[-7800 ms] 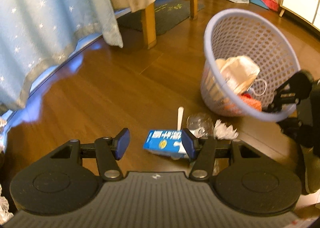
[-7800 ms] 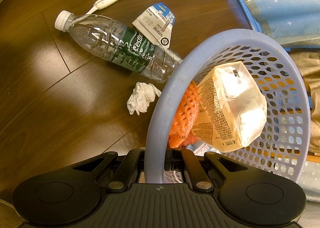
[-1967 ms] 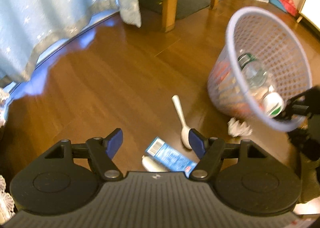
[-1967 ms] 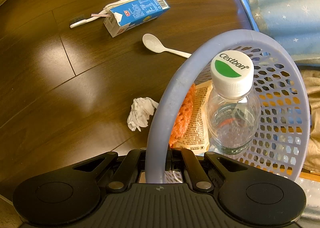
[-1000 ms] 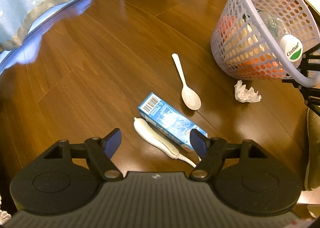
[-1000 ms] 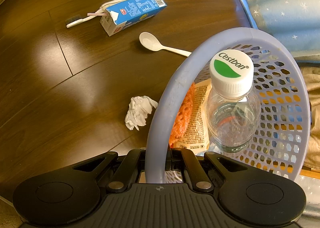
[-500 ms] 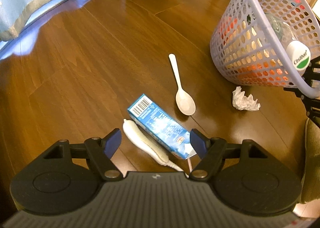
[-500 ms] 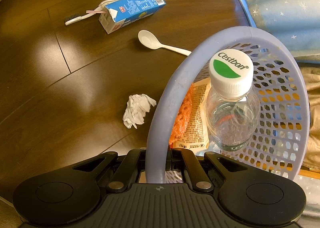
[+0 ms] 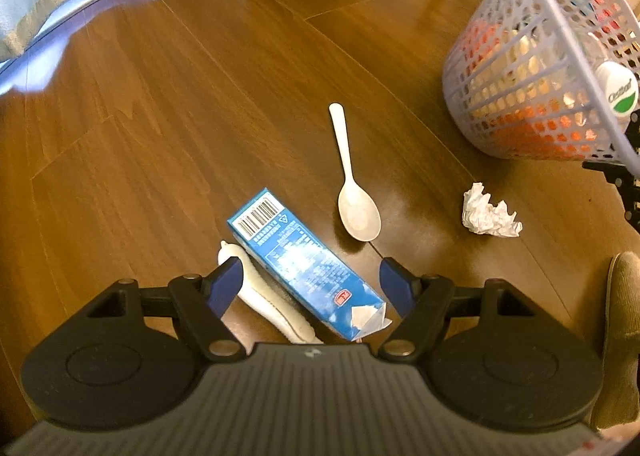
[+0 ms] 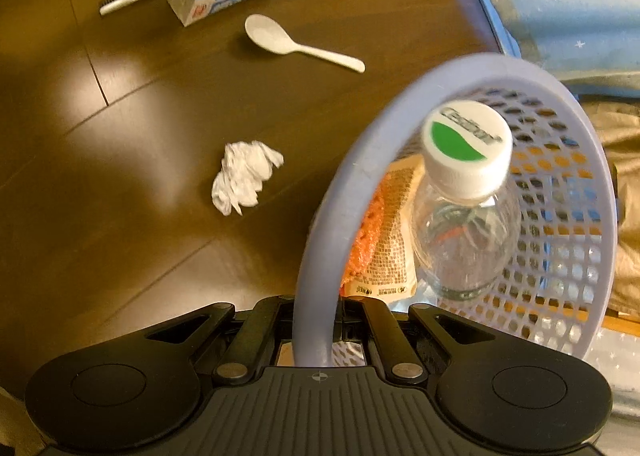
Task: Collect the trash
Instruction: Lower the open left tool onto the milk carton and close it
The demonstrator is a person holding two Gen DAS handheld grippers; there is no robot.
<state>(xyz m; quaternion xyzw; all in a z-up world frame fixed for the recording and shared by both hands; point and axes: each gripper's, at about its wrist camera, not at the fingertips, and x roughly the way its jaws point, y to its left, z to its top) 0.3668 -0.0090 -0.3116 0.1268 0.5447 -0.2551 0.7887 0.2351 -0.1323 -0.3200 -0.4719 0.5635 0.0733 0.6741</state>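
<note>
Blue carton [image 9: 306, 270] | between open left gripper [image 9: 310, 282] fingers | untouched

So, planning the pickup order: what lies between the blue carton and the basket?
The white spoon and crumpled tissue on the floor, seen in both views.

A: Left gripper [image 9: 311, 276] status?
B: Jaws wide apart, pitched steeply down at the floor. Blue pads [image 9: 226, 284] on both sides, neither pressing on anything.
A: Right gripper [image 10: 314, 340]?
B: Jaws fully closed, clamped on the basket rim [image 10: 316, 296]. Also angled down, less steeply.
A: Either visible from the other camera?
B: The right one's black frame shows at the far right edge of the left wrist view.
</note>
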